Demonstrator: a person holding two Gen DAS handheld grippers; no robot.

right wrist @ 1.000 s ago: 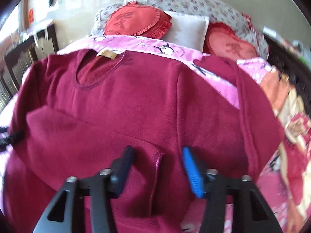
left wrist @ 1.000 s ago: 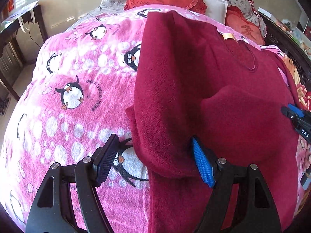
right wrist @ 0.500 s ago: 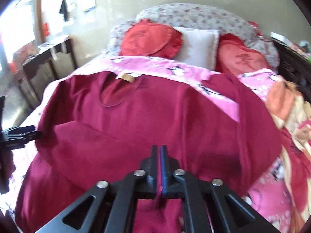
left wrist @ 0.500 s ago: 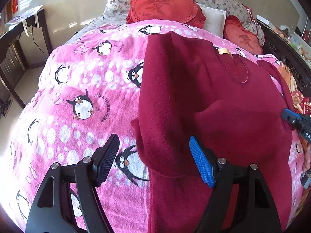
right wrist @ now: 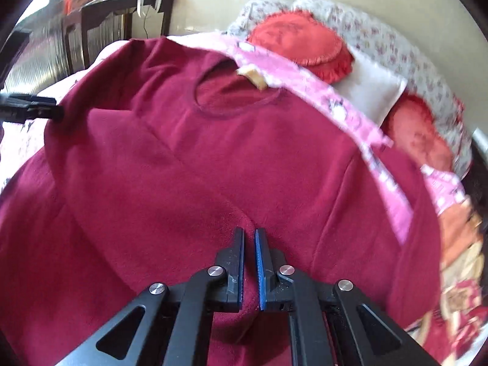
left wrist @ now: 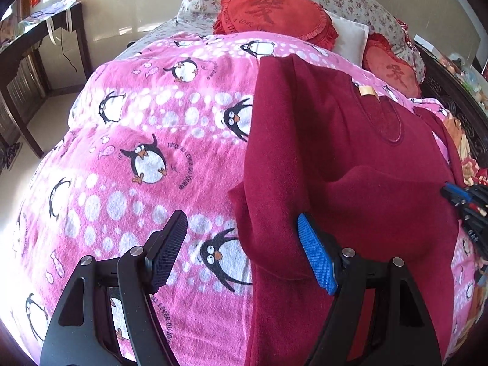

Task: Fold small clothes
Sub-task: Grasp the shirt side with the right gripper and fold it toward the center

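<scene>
A dark red sweater [left wrist: 335,158] lies on the pink penguin blanket [left wrist: 137,152], with one sleeve folded across its chest. It also fills the right wrist view [right wrist: 244,152], neck opening and tan label at the far end. My left gripper [left wrist: 241,253] is open and empty, hovering above the sweater's left edge, straddling cloth and blanket. My right gripper [right wrist: 249,262] is shut on the end of the folded sleeve [right wrist: 152,183] and holds it over the sweater's middle. It shows at the right edge of the left wrist view [left wrist: 463,198].
Red round cushions [left wrist: 274,15] and a white pillow [left wrist: 347,36] lie at the head of the bed. A dark wooden table [left wrist: 27,61] stands at the left beside the bed. Patterned bedding [right wrist: 457,274] is bunched at the right.
My right gripper has closed on the sleeve end and moved with it, its view swinging left. My left gripper has stayed open and pulled back and up, away from the sweater.
</scene>
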